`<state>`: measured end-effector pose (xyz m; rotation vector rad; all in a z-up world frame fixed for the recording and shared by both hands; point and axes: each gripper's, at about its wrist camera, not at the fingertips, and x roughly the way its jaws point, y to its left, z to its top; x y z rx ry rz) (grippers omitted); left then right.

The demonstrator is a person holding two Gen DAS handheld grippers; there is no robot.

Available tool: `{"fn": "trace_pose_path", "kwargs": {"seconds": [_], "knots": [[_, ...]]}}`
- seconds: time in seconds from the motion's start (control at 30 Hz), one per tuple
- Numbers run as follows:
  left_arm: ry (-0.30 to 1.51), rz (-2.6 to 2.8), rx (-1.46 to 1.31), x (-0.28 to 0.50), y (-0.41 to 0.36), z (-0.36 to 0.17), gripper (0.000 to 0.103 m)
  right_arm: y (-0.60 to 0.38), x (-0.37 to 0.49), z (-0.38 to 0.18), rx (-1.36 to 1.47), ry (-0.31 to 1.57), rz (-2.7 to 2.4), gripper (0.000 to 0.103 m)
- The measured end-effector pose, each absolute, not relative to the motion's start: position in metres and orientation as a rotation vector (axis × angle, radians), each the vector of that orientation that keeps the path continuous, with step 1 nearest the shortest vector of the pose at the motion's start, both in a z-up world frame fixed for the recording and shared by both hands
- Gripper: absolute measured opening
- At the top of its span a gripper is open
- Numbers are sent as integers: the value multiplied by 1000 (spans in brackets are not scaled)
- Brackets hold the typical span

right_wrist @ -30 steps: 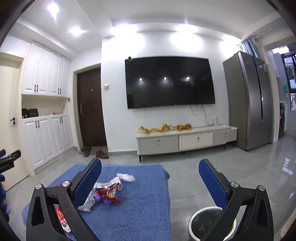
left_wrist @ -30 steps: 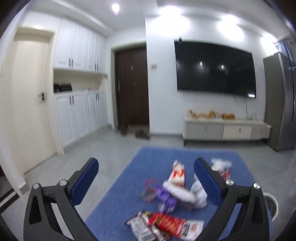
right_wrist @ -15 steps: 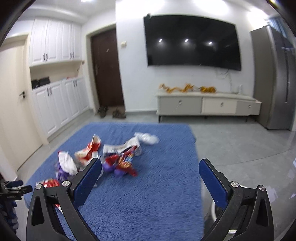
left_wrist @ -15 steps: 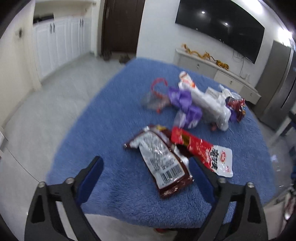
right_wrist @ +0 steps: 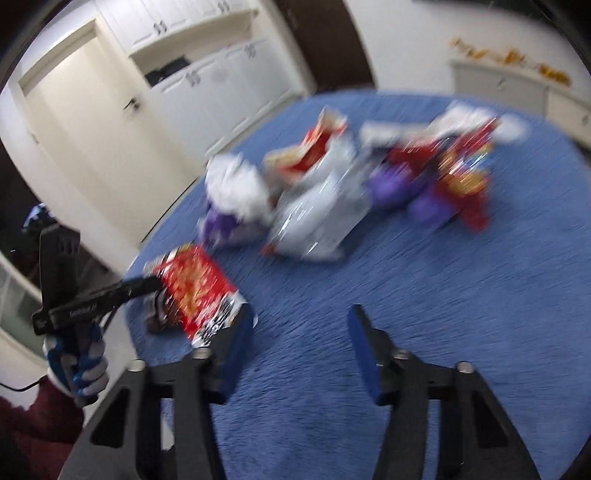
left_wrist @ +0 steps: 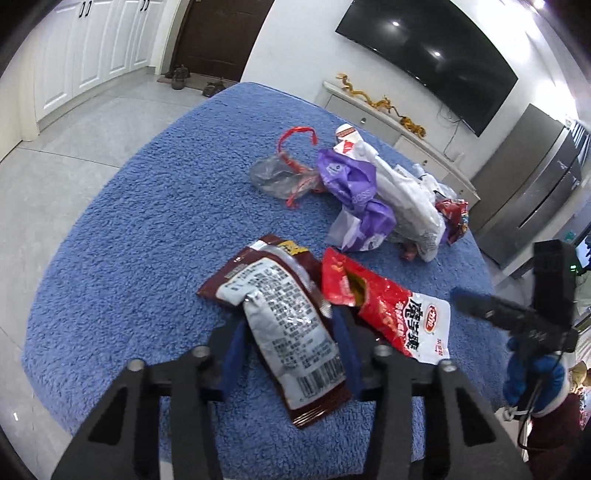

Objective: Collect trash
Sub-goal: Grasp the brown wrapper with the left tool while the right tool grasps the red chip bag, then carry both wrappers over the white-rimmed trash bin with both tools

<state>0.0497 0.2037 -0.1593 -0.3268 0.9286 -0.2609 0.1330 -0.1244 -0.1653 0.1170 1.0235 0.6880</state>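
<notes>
Snack wrappers lie scattered on a blue rug (left_wrist: 140,229). My left gripper (left_wrist: 291,347) has its fingers close on either side of a dark red and silver wrapper (left_wrist: 284,317) that lies on the rug. A red and white wrapper (left_wrist: 388,310) lies just right of it. A purple and white heap of bags (left_wrist: 373,199) and a clear bag with a red ribbon (left_wrist: 284,173) lie farther off. My right gripper (right_wrist: 301,343) is open and empty above the rug (right_wrist: 424,295), beside the red and white wrapper (right_wrist: 195,291); this view is blurred.
The right gripper shows at the right edge of the left wrist view (left_wrist: 517,317), the left gripper at the left of the right wrist view (right_wrist: 88,299). White cabinets (left_wrist: 92,48), a dark door (left_wrist: 218,33), a TV stand (left_wrist: 391,122) and a fridge (left_wrist: 528,184) surround the rug.
Both grippers dropped from looking across the room to close over the rug. My left fingers narrowed from wide open around the dark red wrapper. My right gripper swung left toward the trash.
</notes>
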Motion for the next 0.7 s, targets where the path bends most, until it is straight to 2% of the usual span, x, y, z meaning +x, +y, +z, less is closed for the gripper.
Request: {"fn": "trace_pose_path", "kwargs": {"seconds": [0.2,0.27,0.33,0.37,0.43,0.7], "knots": [[921,-270,-349,57,202,-156,26,-91,132,-174,177,1062,834,36],[916,-280,-353,55,206,-156,22,-85,129,-174,175,1079,871,27],[906,-281,-349,53,204,-154,19,-74,129,-180,166,1095,898,11],[899,-280,-347,52,202,-153,14,-70,131,-186,161,1097,903,9],[884,-271,-345,49,200,-148,12,-64,131,-191,160,1088,918,3],[800,-214,-325,35,200,-114,7,-83,113,-159,139,969,927,1]]}}
